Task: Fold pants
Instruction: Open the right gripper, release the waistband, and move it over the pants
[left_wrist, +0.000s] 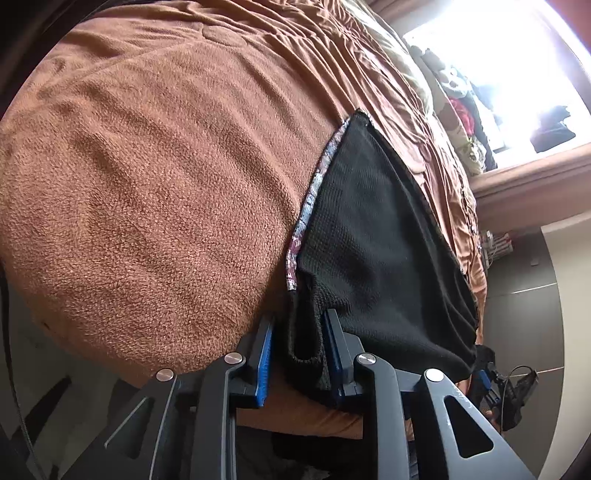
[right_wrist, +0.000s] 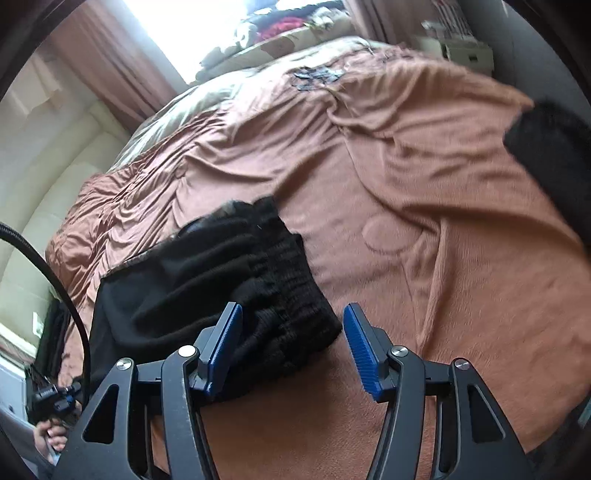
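Black pants (left_wrist: 373, 236) lie on the brown bed blanket (left_wrist: 147, 192). Only the left wrist view shows their patterned side stripe (left_wrist: 306, 206) and a hem fold between the left gripper's (left_wrist: 299, 354) slightly parted jaws. Only the right view shows the gathered waistband (right_wrist: 280, 280), beside the right gripper's (right_wrist: 293, 343) spread, empty jaws.

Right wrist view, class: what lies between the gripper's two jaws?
Mostly bare brown blanket. The black pants' waistband pokes in beside the left-hand jaw of the right gripper, with the jaws apart and gripping nothing.
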